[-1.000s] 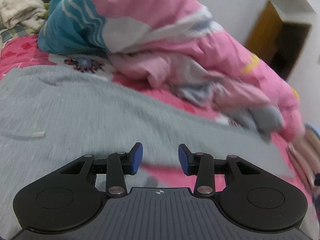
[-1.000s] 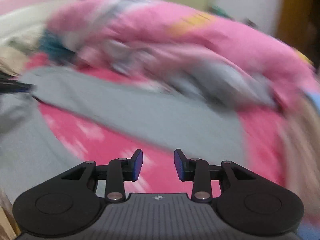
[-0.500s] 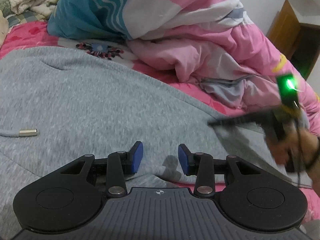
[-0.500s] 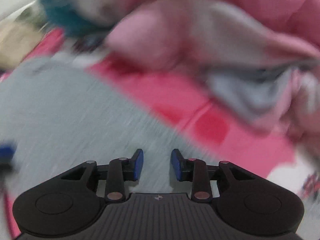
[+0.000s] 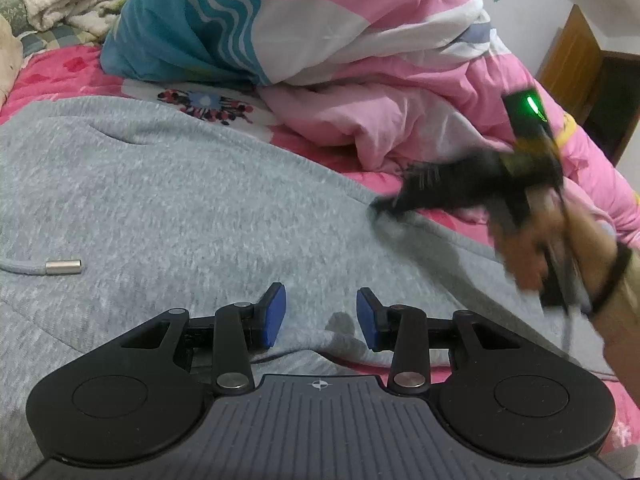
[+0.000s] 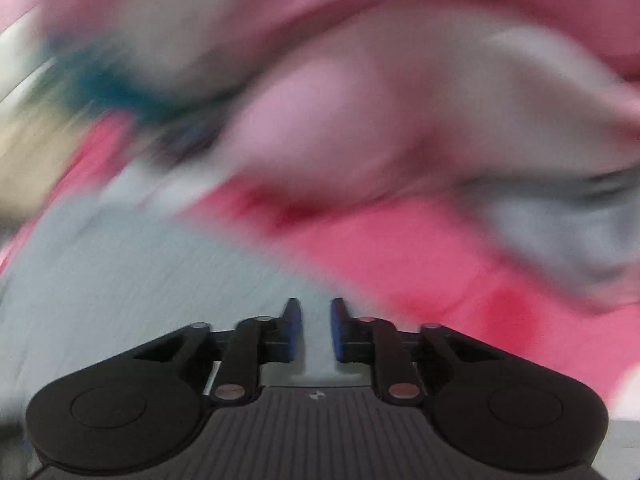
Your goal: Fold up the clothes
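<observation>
A grey hooded sweatshirt (image 5: 168,208) lies spread flat across a bed with a pink floral sheet (image 5: 60,68), ready for folding, while a heaped pink-and-teal quilt (image 5: 320,40) is pushed back against the far side, seemingly to keep the working space free. The left gripper (image 5: 320,316) hovers low over the sweatshirt's near edge, its jaws spread and empty, with a raised ridge of grey cloth lying between the blue pads but not pinched. Off to its left rests a drawstring with a metal tip (image 5: 62,267), loose on the fabric. At the garment's far edge, the right gripper (image 6: 315,330), carried in the person's hand (image 5: 560,248), reaches down to the hem where grey cloth meets the pink sheet. Its jaws are closing, and in the blurred right wrist view a strip of grey fabric sits in the narrow gap between them; whether the pads already press on it cannot be told. Taking the garment at two edges suggests a fold across its body is about to start, one hand lifting, the other set to steady
</observation>
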The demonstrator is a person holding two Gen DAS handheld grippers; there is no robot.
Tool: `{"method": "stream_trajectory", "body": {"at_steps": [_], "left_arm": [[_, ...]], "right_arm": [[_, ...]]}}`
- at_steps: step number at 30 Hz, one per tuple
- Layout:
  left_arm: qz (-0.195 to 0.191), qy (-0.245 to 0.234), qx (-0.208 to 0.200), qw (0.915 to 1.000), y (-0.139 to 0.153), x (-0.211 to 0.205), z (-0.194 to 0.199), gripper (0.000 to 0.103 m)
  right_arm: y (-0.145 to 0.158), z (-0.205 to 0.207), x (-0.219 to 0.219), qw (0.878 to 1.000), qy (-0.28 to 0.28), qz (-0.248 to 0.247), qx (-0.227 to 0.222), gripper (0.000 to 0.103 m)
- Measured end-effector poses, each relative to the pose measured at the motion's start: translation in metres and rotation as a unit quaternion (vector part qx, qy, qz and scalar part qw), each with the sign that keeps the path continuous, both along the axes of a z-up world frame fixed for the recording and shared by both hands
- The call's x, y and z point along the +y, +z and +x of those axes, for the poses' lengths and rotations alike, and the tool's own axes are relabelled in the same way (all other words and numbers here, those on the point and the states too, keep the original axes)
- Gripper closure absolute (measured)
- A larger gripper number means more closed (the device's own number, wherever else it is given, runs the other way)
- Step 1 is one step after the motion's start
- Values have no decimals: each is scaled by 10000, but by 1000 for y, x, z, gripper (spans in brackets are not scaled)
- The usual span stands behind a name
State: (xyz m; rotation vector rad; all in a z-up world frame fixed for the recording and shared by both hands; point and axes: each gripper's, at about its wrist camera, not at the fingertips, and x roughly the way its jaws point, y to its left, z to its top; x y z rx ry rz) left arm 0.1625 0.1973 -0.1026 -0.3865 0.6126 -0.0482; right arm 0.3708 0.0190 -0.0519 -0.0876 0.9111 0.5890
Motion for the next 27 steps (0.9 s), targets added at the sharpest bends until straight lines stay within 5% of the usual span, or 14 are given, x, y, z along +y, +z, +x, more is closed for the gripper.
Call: {"method": "stream_trajectory", "body": {"at_steps": [1,4,8,9,11,12,14,18,21,23,25,27], "left_arm": [[2,0,0,10000,0,0,0,64],[-50,14,0,10000,1,2,0,64],[-48,24,-15,10000,1,2,0,64],[-38,25,-21,10000,1,2,0,64],[-19,28,-32,10000,0,2,0,64],[-12,30,-37,10000,1,2,0,64],[-18,39,-45,10000,1,2,0,64],[-58,70,-62,9999,2,3,0,64],[-44,98,-78,9999,3,3,0,64],[-8,120,-86,9999,2,3,0,64],[17,146,-81,9999,2,3,0,64],[7,152,-78,9999,2,4,0,64]], "right_arm": [[8,3,-6,9998,-180,65,-57,85],[25,-15,-14,9956,543,634,434,82],[-1,-31,23,9767,1494,775,1328,74],[-9,-22,30,9802,1339,706,1279,75],[-16,4,32,9885,663,704,1159,99],[-16,19,30,9910,236,734,1092,103],[-7,36,14,9907,-513,802,967,101],[19,9,1,9875,443,1096,1047,70],[2,-4,23,9763,1005,1076,1587,68],[-9,-9,38,9715,1232,972,1776,72],[-14,10,48,9874,724,582,1278,103],[1,23,25,9902,60,734,1190,101]]}}
